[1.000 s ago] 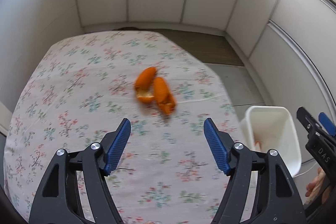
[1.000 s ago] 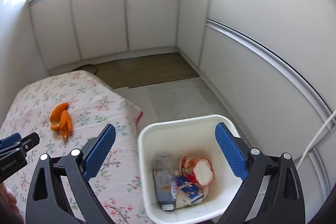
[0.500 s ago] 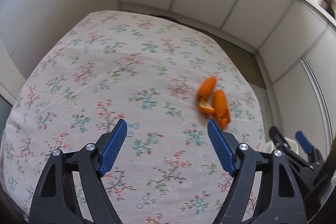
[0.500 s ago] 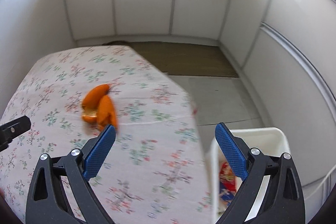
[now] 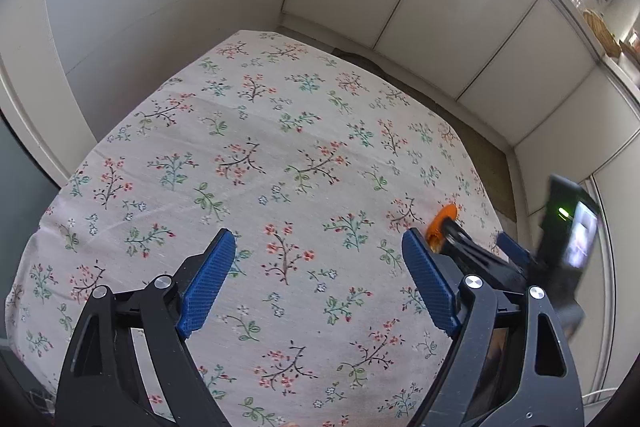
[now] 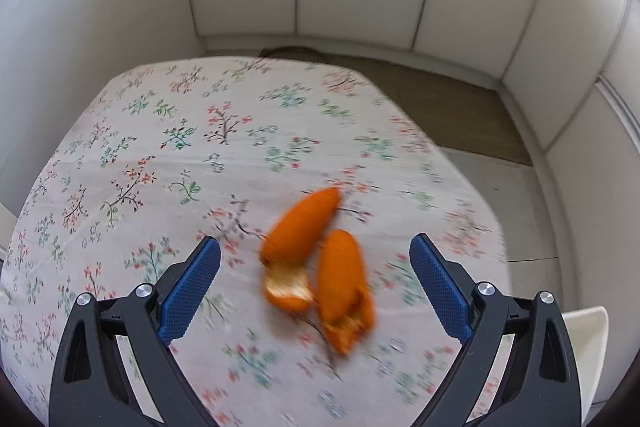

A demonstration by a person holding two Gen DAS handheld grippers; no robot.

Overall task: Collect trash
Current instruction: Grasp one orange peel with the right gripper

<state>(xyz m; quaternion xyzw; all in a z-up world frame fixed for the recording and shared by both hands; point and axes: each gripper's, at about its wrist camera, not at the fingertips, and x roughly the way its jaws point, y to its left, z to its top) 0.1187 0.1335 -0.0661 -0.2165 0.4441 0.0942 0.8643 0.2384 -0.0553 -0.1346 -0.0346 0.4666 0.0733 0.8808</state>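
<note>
The orange peel lies blurred on the floral tablecloth, between the wide-spread fingers of the right gripper. The left gripper, also wide and holding nothing, hovers over bare cloth beside it. From there the right gripper hides most of the peel, and the white bin past the cloth's edge is cut off.

The left gripper hovers above a table covered in a floral tablecloth, its blue-padded fingers spread wide apart with nothing between them. Past its right finger, near the table's right edge, the right gripper reaches in from the right, also spread, with an orange peel partly hidden behind its nearer black finger. A blurred dark device with a green light sits on top of that gripper. White cabinet doors line the wall beyond the table
</note>
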